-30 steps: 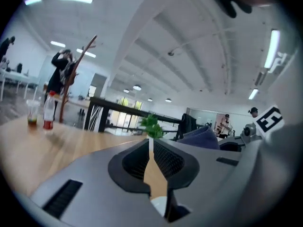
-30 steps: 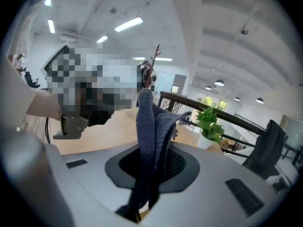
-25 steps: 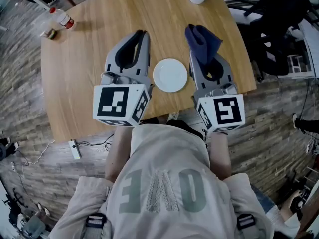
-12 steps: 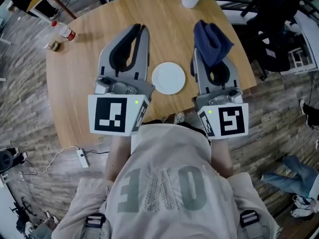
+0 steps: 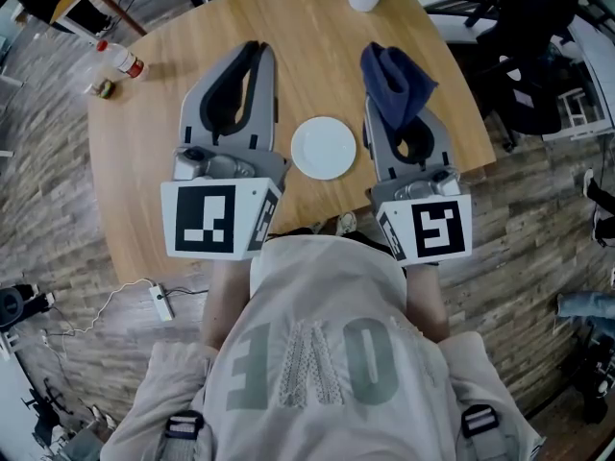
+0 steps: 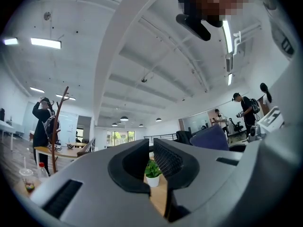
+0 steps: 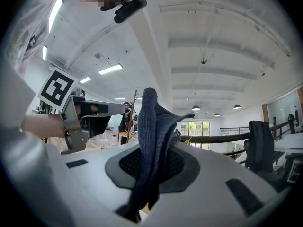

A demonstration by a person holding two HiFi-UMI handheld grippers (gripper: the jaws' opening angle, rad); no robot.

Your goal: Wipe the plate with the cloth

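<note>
The step in hand is getting the cloth down onto the plate, and I judge the wiping itself has not begun. My right gripper [image 7: 150, 161] has its fingers clamped on the dark blue cloth [image 5: 396, 77], which stands up in a bunched fold past the fingertips. My left gripper [image 5: 258, 48] has its fingers drawn almost together, with only a slit between them and nothing held.

To do this well I should tip the right gripper down so the loose fold, not the hard fingertips, meets the plate [image 5: 324, 148]. Then I should sweep in overlapping circles from the middle out to the rim. The plate looks light and could skate on the smooth wood, so I would set my left fingers against its rim to pin it before pressing.

The plate is small, round and plain white, with a shallow raised rim, and I can see no marks on it from here. It sits on the desk [image 5: 173, 142] close to the near edge, between my two grippers and touching neither.
</note>
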